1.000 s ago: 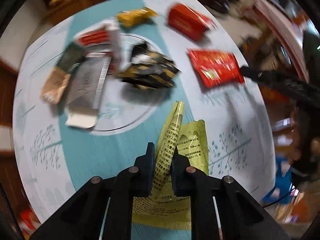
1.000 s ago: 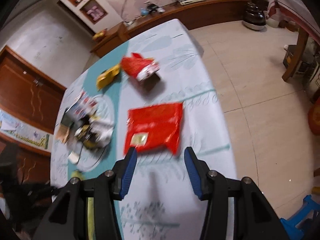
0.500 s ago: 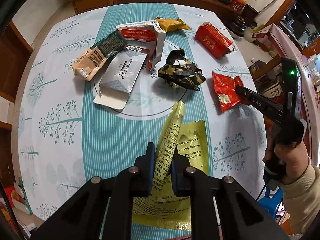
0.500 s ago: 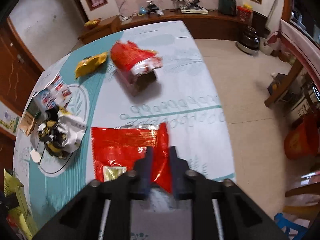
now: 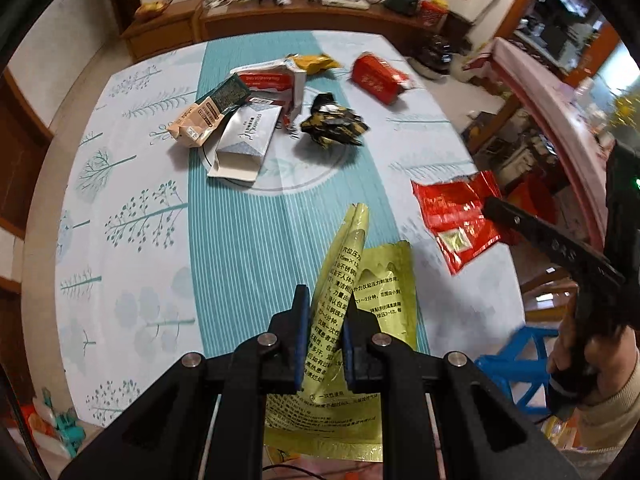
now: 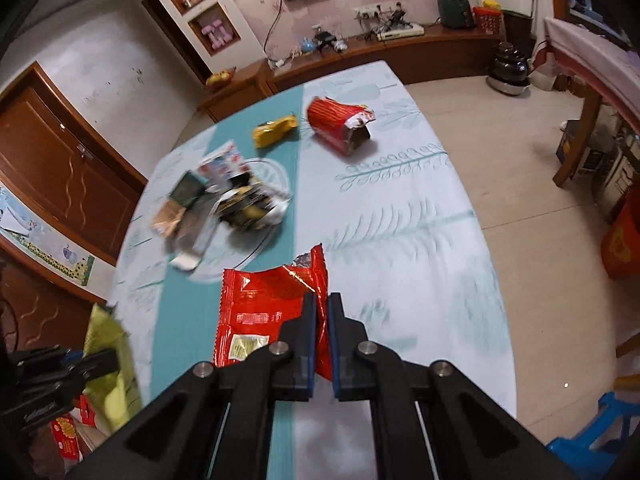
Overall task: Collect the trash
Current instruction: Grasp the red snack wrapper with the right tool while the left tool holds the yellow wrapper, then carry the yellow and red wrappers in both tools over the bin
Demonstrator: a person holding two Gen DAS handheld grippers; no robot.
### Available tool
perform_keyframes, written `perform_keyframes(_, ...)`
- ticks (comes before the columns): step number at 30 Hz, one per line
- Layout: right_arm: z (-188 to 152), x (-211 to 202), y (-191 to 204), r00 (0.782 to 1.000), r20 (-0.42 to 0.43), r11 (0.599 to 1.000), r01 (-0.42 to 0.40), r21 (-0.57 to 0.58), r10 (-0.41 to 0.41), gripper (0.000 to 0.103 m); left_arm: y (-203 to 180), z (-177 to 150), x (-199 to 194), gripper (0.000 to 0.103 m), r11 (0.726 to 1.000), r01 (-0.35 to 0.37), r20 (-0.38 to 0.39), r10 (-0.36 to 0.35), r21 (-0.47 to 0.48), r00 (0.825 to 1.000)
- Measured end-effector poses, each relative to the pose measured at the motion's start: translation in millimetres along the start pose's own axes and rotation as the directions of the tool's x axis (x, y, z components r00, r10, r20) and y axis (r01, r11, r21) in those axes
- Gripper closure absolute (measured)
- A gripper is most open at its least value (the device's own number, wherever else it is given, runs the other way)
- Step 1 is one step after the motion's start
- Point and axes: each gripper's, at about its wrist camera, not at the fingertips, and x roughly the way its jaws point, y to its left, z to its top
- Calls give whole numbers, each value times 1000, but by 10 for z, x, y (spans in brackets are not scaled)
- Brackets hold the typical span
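My left gripper is shut on a yellow-green foil wrapper and holds it above the near table edge; it also shows in the right wrist view. My right gripper is shut on the edge of a flat red snack wrapper, lifted off the cloth; the wrapper shows in the left wrist view at the right. More trash lies farther back: a crumpled black-and-gold wrapper, a silver box, a tan packet, a red-and-white carton, a yellow wrapper and a red torn box.
The round table has a white and teal tablecloth. A blue stool stands by the right edge. A wooden sideboard runs along the far wall. A wooden table leg and a red bag stand on the floor at the right.
My right gripper closed on the red wrapper and has lifted it back toward the near table edge. My left gripper stayed shut on the yellow-green wrapper and pulled back a little.
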Motion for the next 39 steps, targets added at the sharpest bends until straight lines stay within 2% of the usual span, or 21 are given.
perform_keyframes(7, -903, -862, 491, 995, 85, 999, 40, 22, -42, 98, 147, -606, -567, 91, 995, 73, 80, -78, 66, 994)
perform_keyframes(12, -1613, -1176, 871, 993, 97, 998, 58, 37, -62, 98, 230, -1111, -917, 91, 987, 81, 140, -101, 139, 985)
perform_keyframes(17, -2188, -1306, 1198, 996, 54, 997, 76, 23, -78, 98, 236, -1527, -978, 91, 980, 63, 115, -85, 188, 990)
perform_keyframes(22, -2520, -1271, 1331, 997, -10, 997, 79, 11, -79, 98, 201, -1888, -915, 91, 977, 59, 78, -76, 204, 994)
perform_keyframes(28, -2923, -965, 1193, 989, -126, 996, 86, 28, -81, 98, 81, -2265, -485, 91, 974, 2, 55, -15, 225, 998)
perform_keyframes(33, -3209, -450, 864, 975, -199, 993, 110, 50, -98, 98, -12, -2650, 313, 91, 968, -63, -1, 65, 241, 998)
perform_keyframes(39, -3588, 430, 414, 954, -271, 988, 148, 42, -132, 98, 80, -3002, 1353, 91, 986, -78, -54, 86, 147, 995)
